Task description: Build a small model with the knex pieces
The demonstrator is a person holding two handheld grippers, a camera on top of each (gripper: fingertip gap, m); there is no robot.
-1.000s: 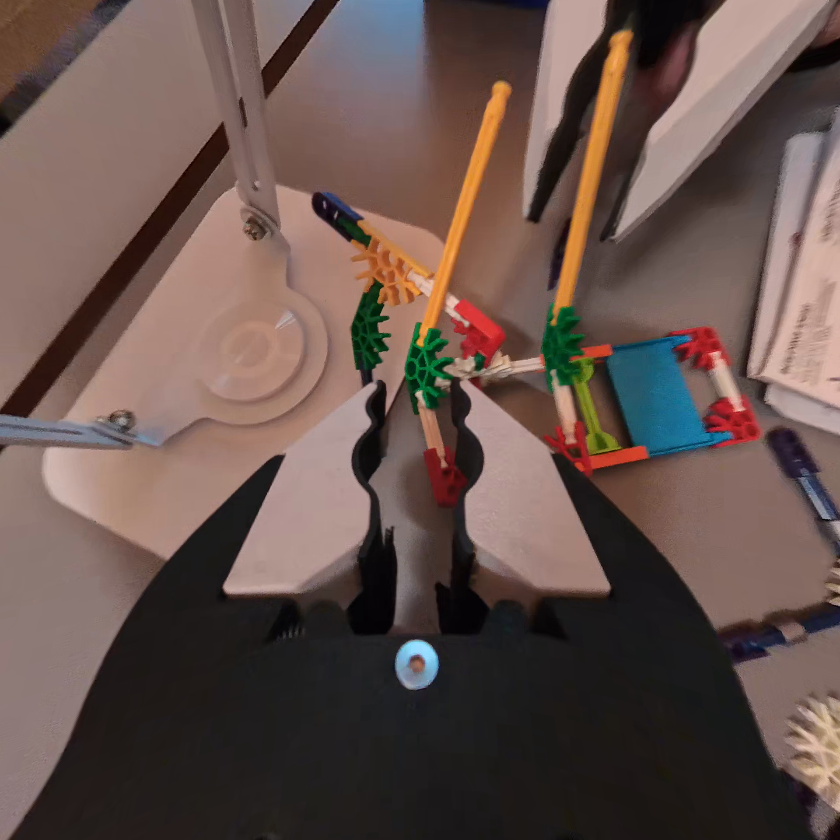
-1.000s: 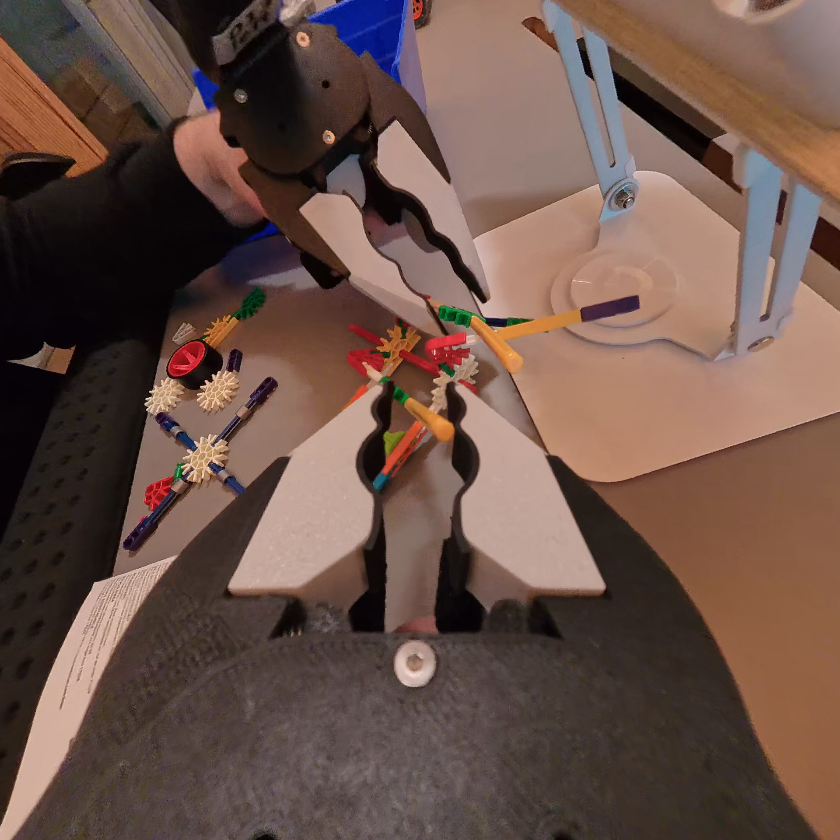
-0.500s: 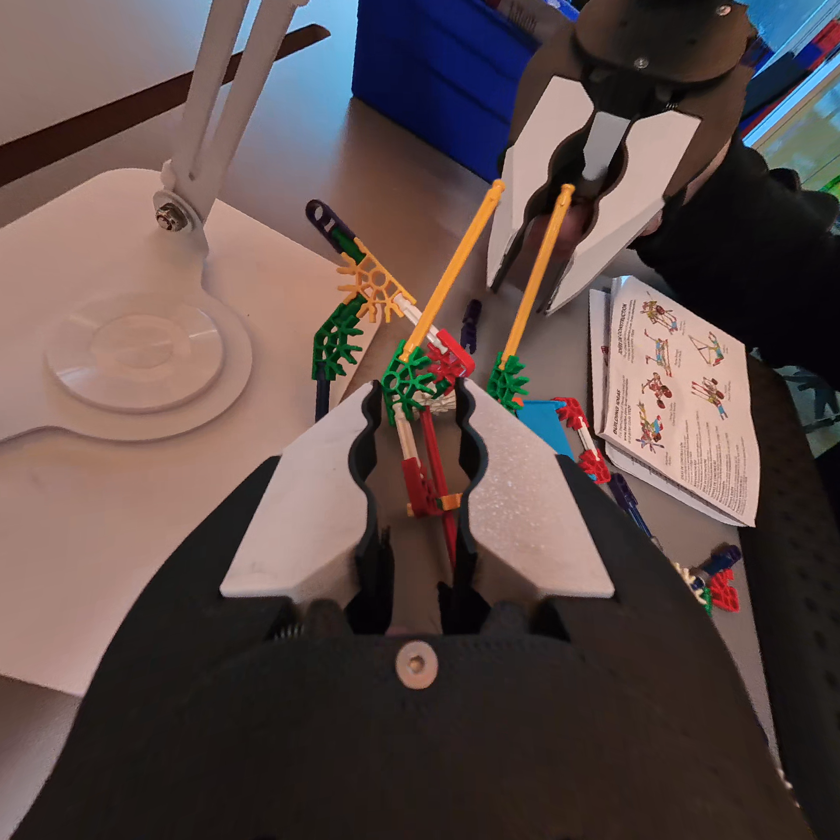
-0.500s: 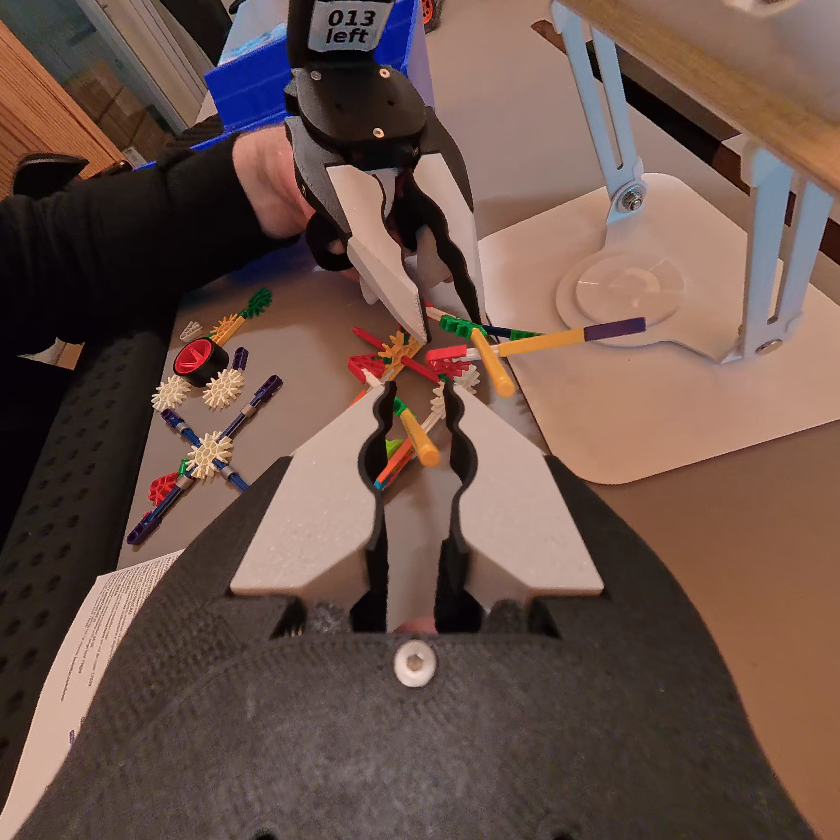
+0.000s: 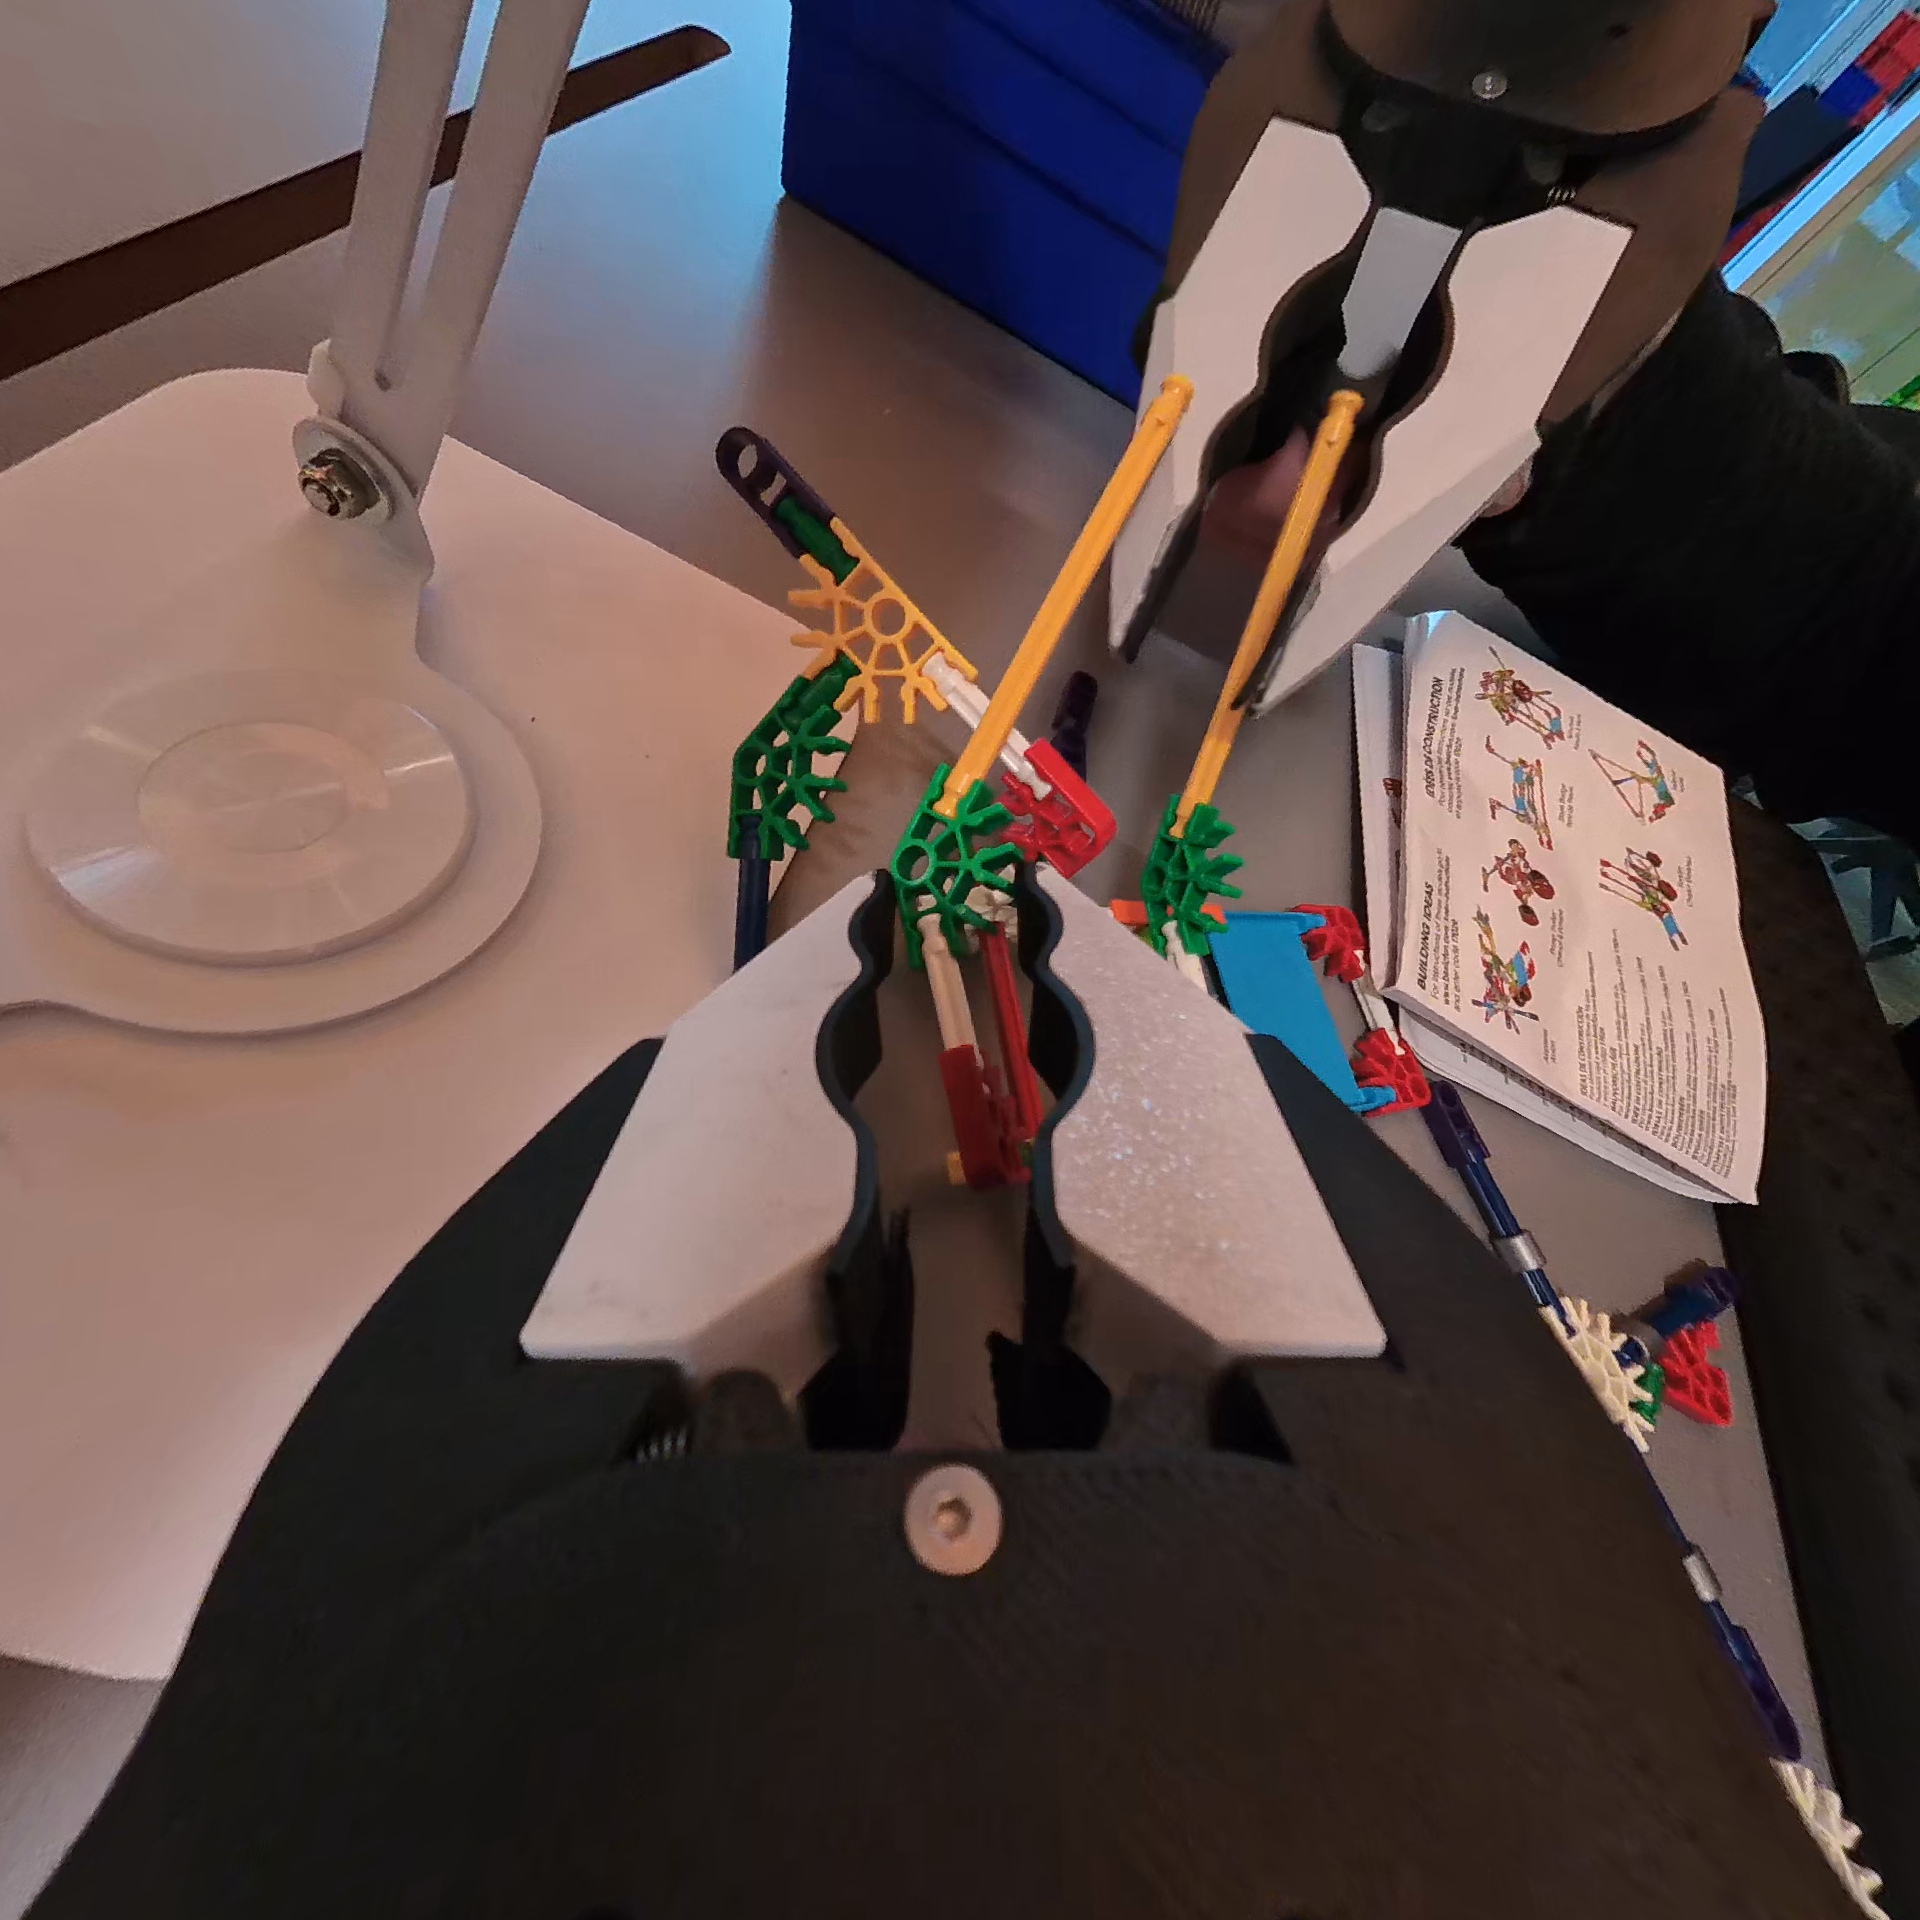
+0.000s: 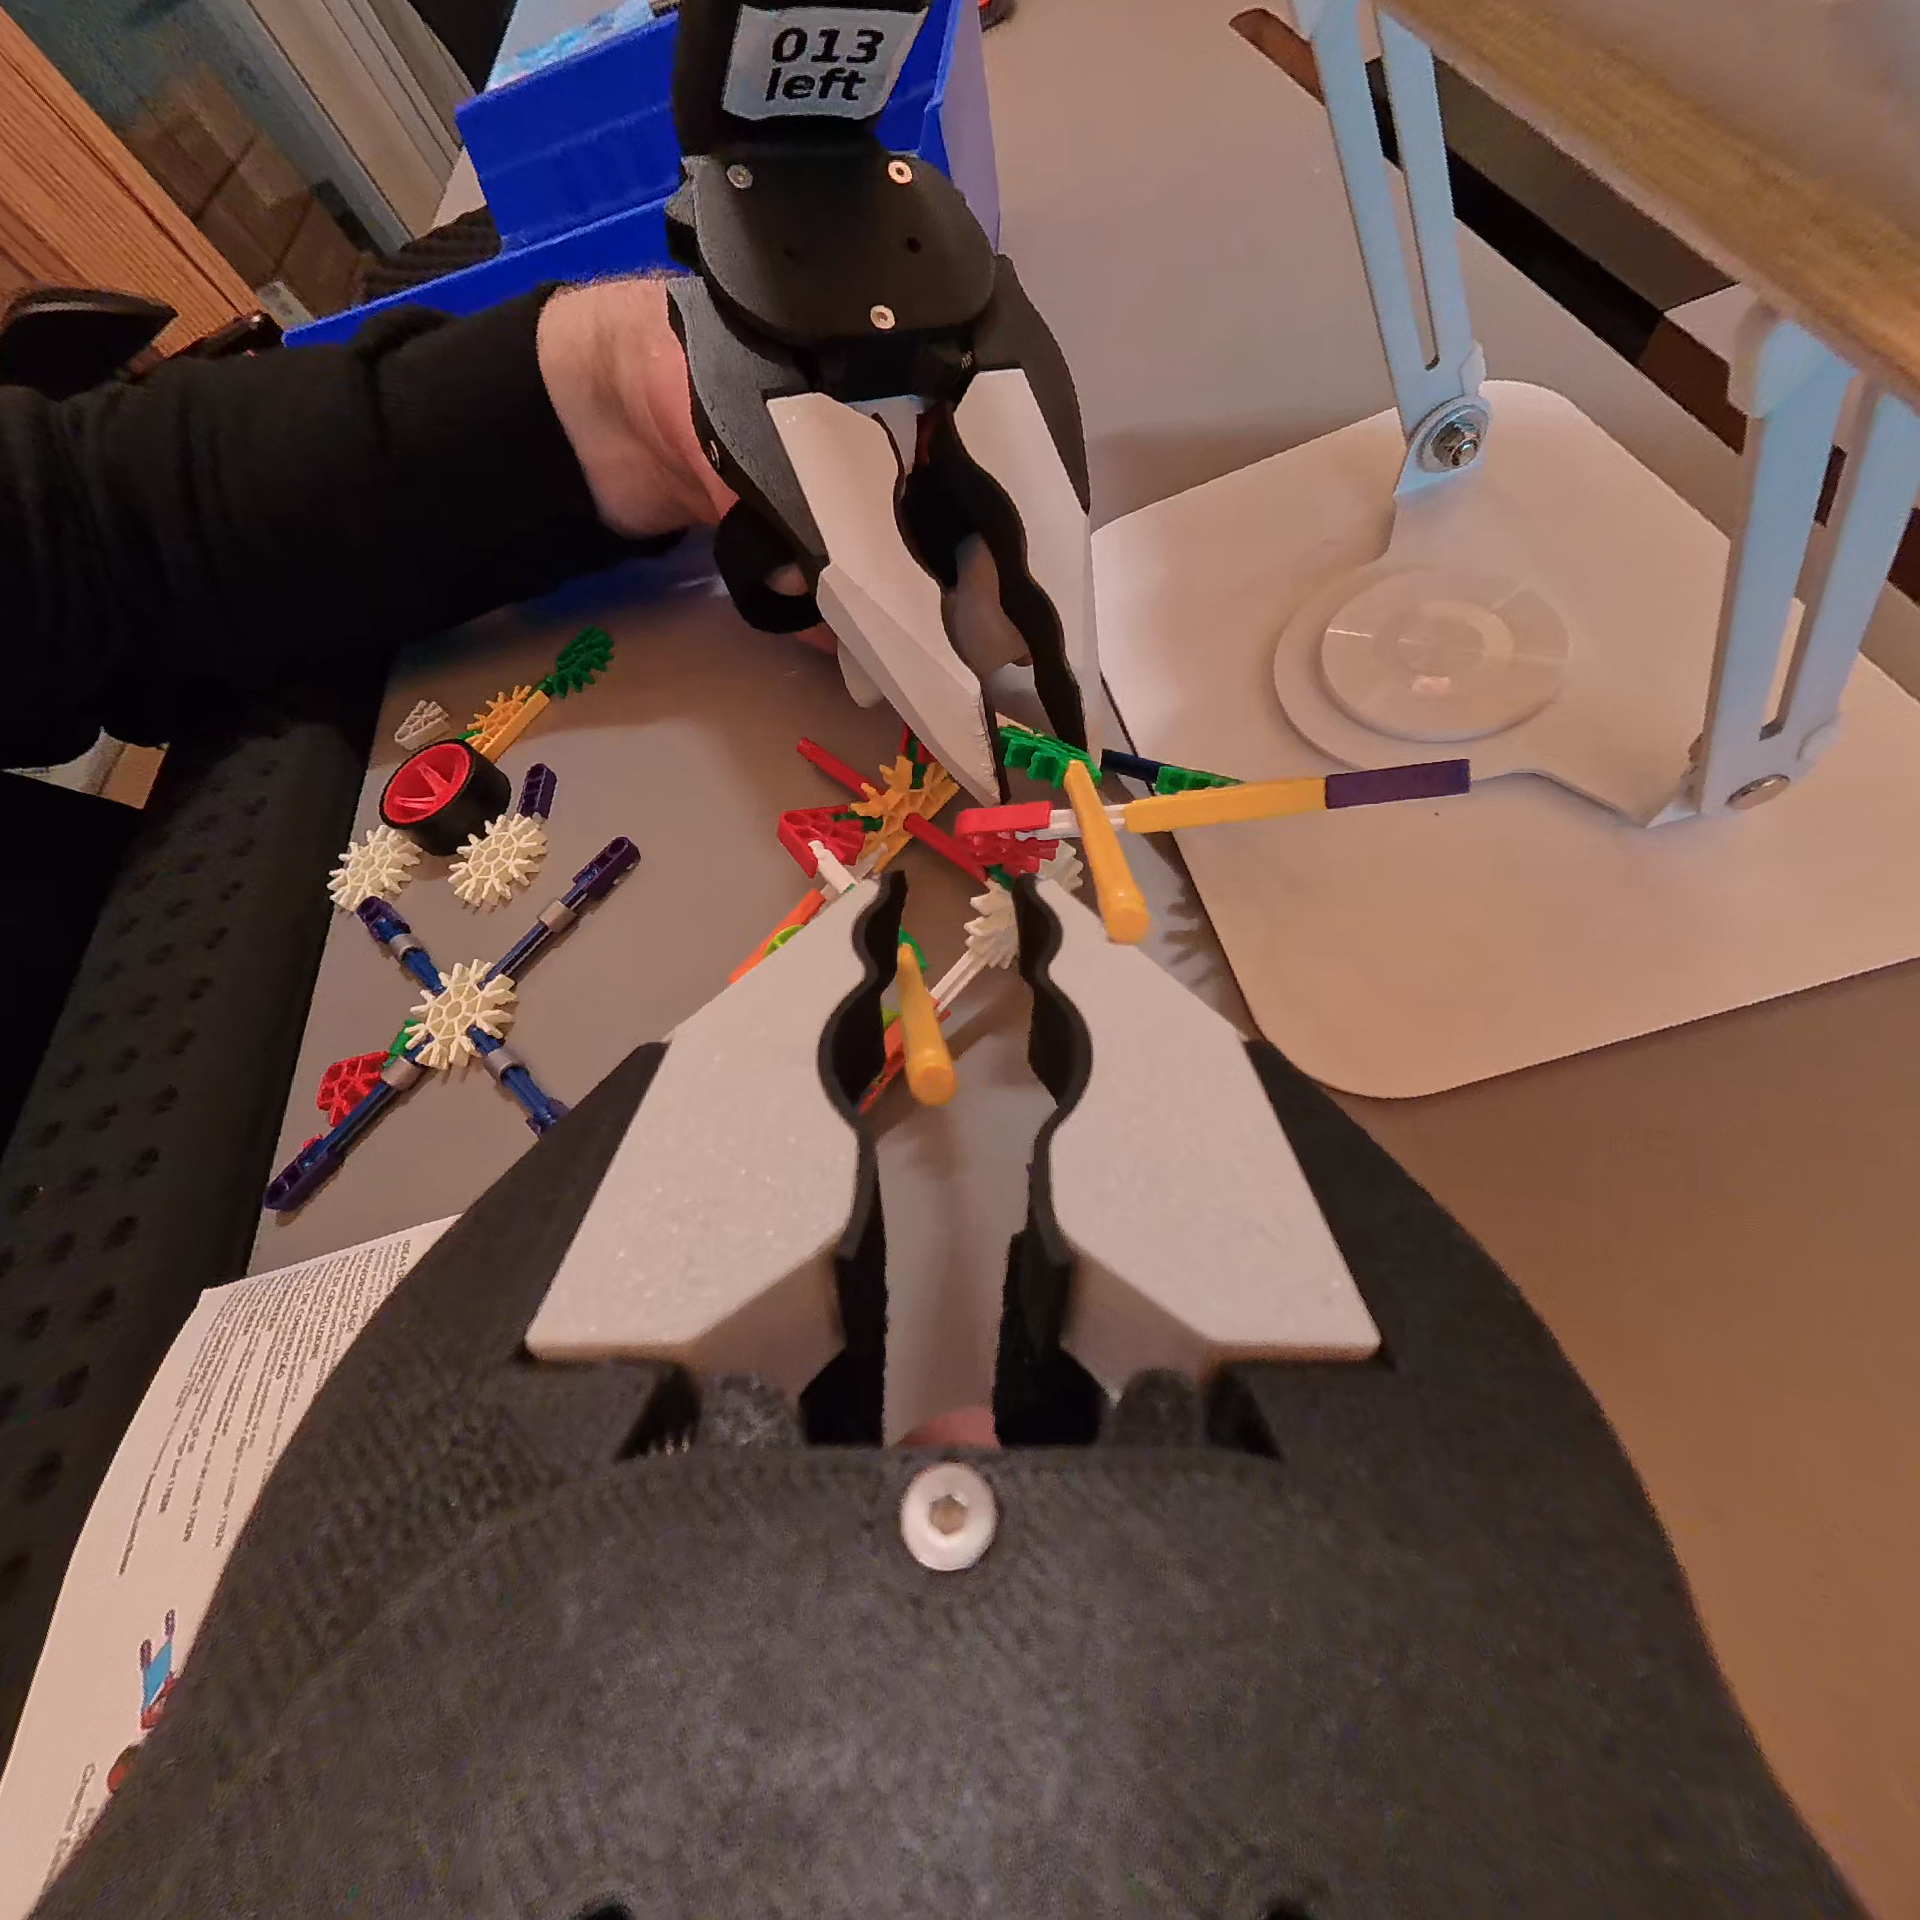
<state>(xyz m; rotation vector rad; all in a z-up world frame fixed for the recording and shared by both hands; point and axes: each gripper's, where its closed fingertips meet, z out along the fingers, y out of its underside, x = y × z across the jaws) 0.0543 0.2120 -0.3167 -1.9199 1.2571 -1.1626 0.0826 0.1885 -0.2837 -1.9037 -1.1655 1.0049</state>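
A toy model of plastic rods and connectors lies on the grey table. My left gripper (image 5: 956, 894) is shut on its green connector (image 5: 940, 862), with white and red rods running back between the fingers. It also shows from the right wrist view (image 6: 1034, 774), pointing steeply down. A yellow rod (image 5: 1262, 613) rises from a second green connector (image 5: 1190, 873) into my right gripper (image 5: 1184, 675). In the right wrist view the rod's end (image 6: 914, 1023) lies loosely between that gripper's (image 6: 958, 894) narrowly parted fingers. Another yellow rod (image 5: 1060, 582) sticks up beside it. A blue panel (image 5: 1278, 987) is part of the model.
A white stand base (image 5: 208, 1143) with metal legs lies to the left. A blue bin (image 5: 987, 156) stands behind. An open booklet (image 5: 1558, 883) lies at the right. A red wheel (image 6: 442, 795) and a cross of blue rods (image 6: 462, 1013) lie by a black foam mat (image 6: 104, 1039). Left tips to right tips: about 6 cm.
My left gripper has swung round to a steeper, more upright angle, with the green connector still between its fingers. The right gripper has stayed around the yellow rod.
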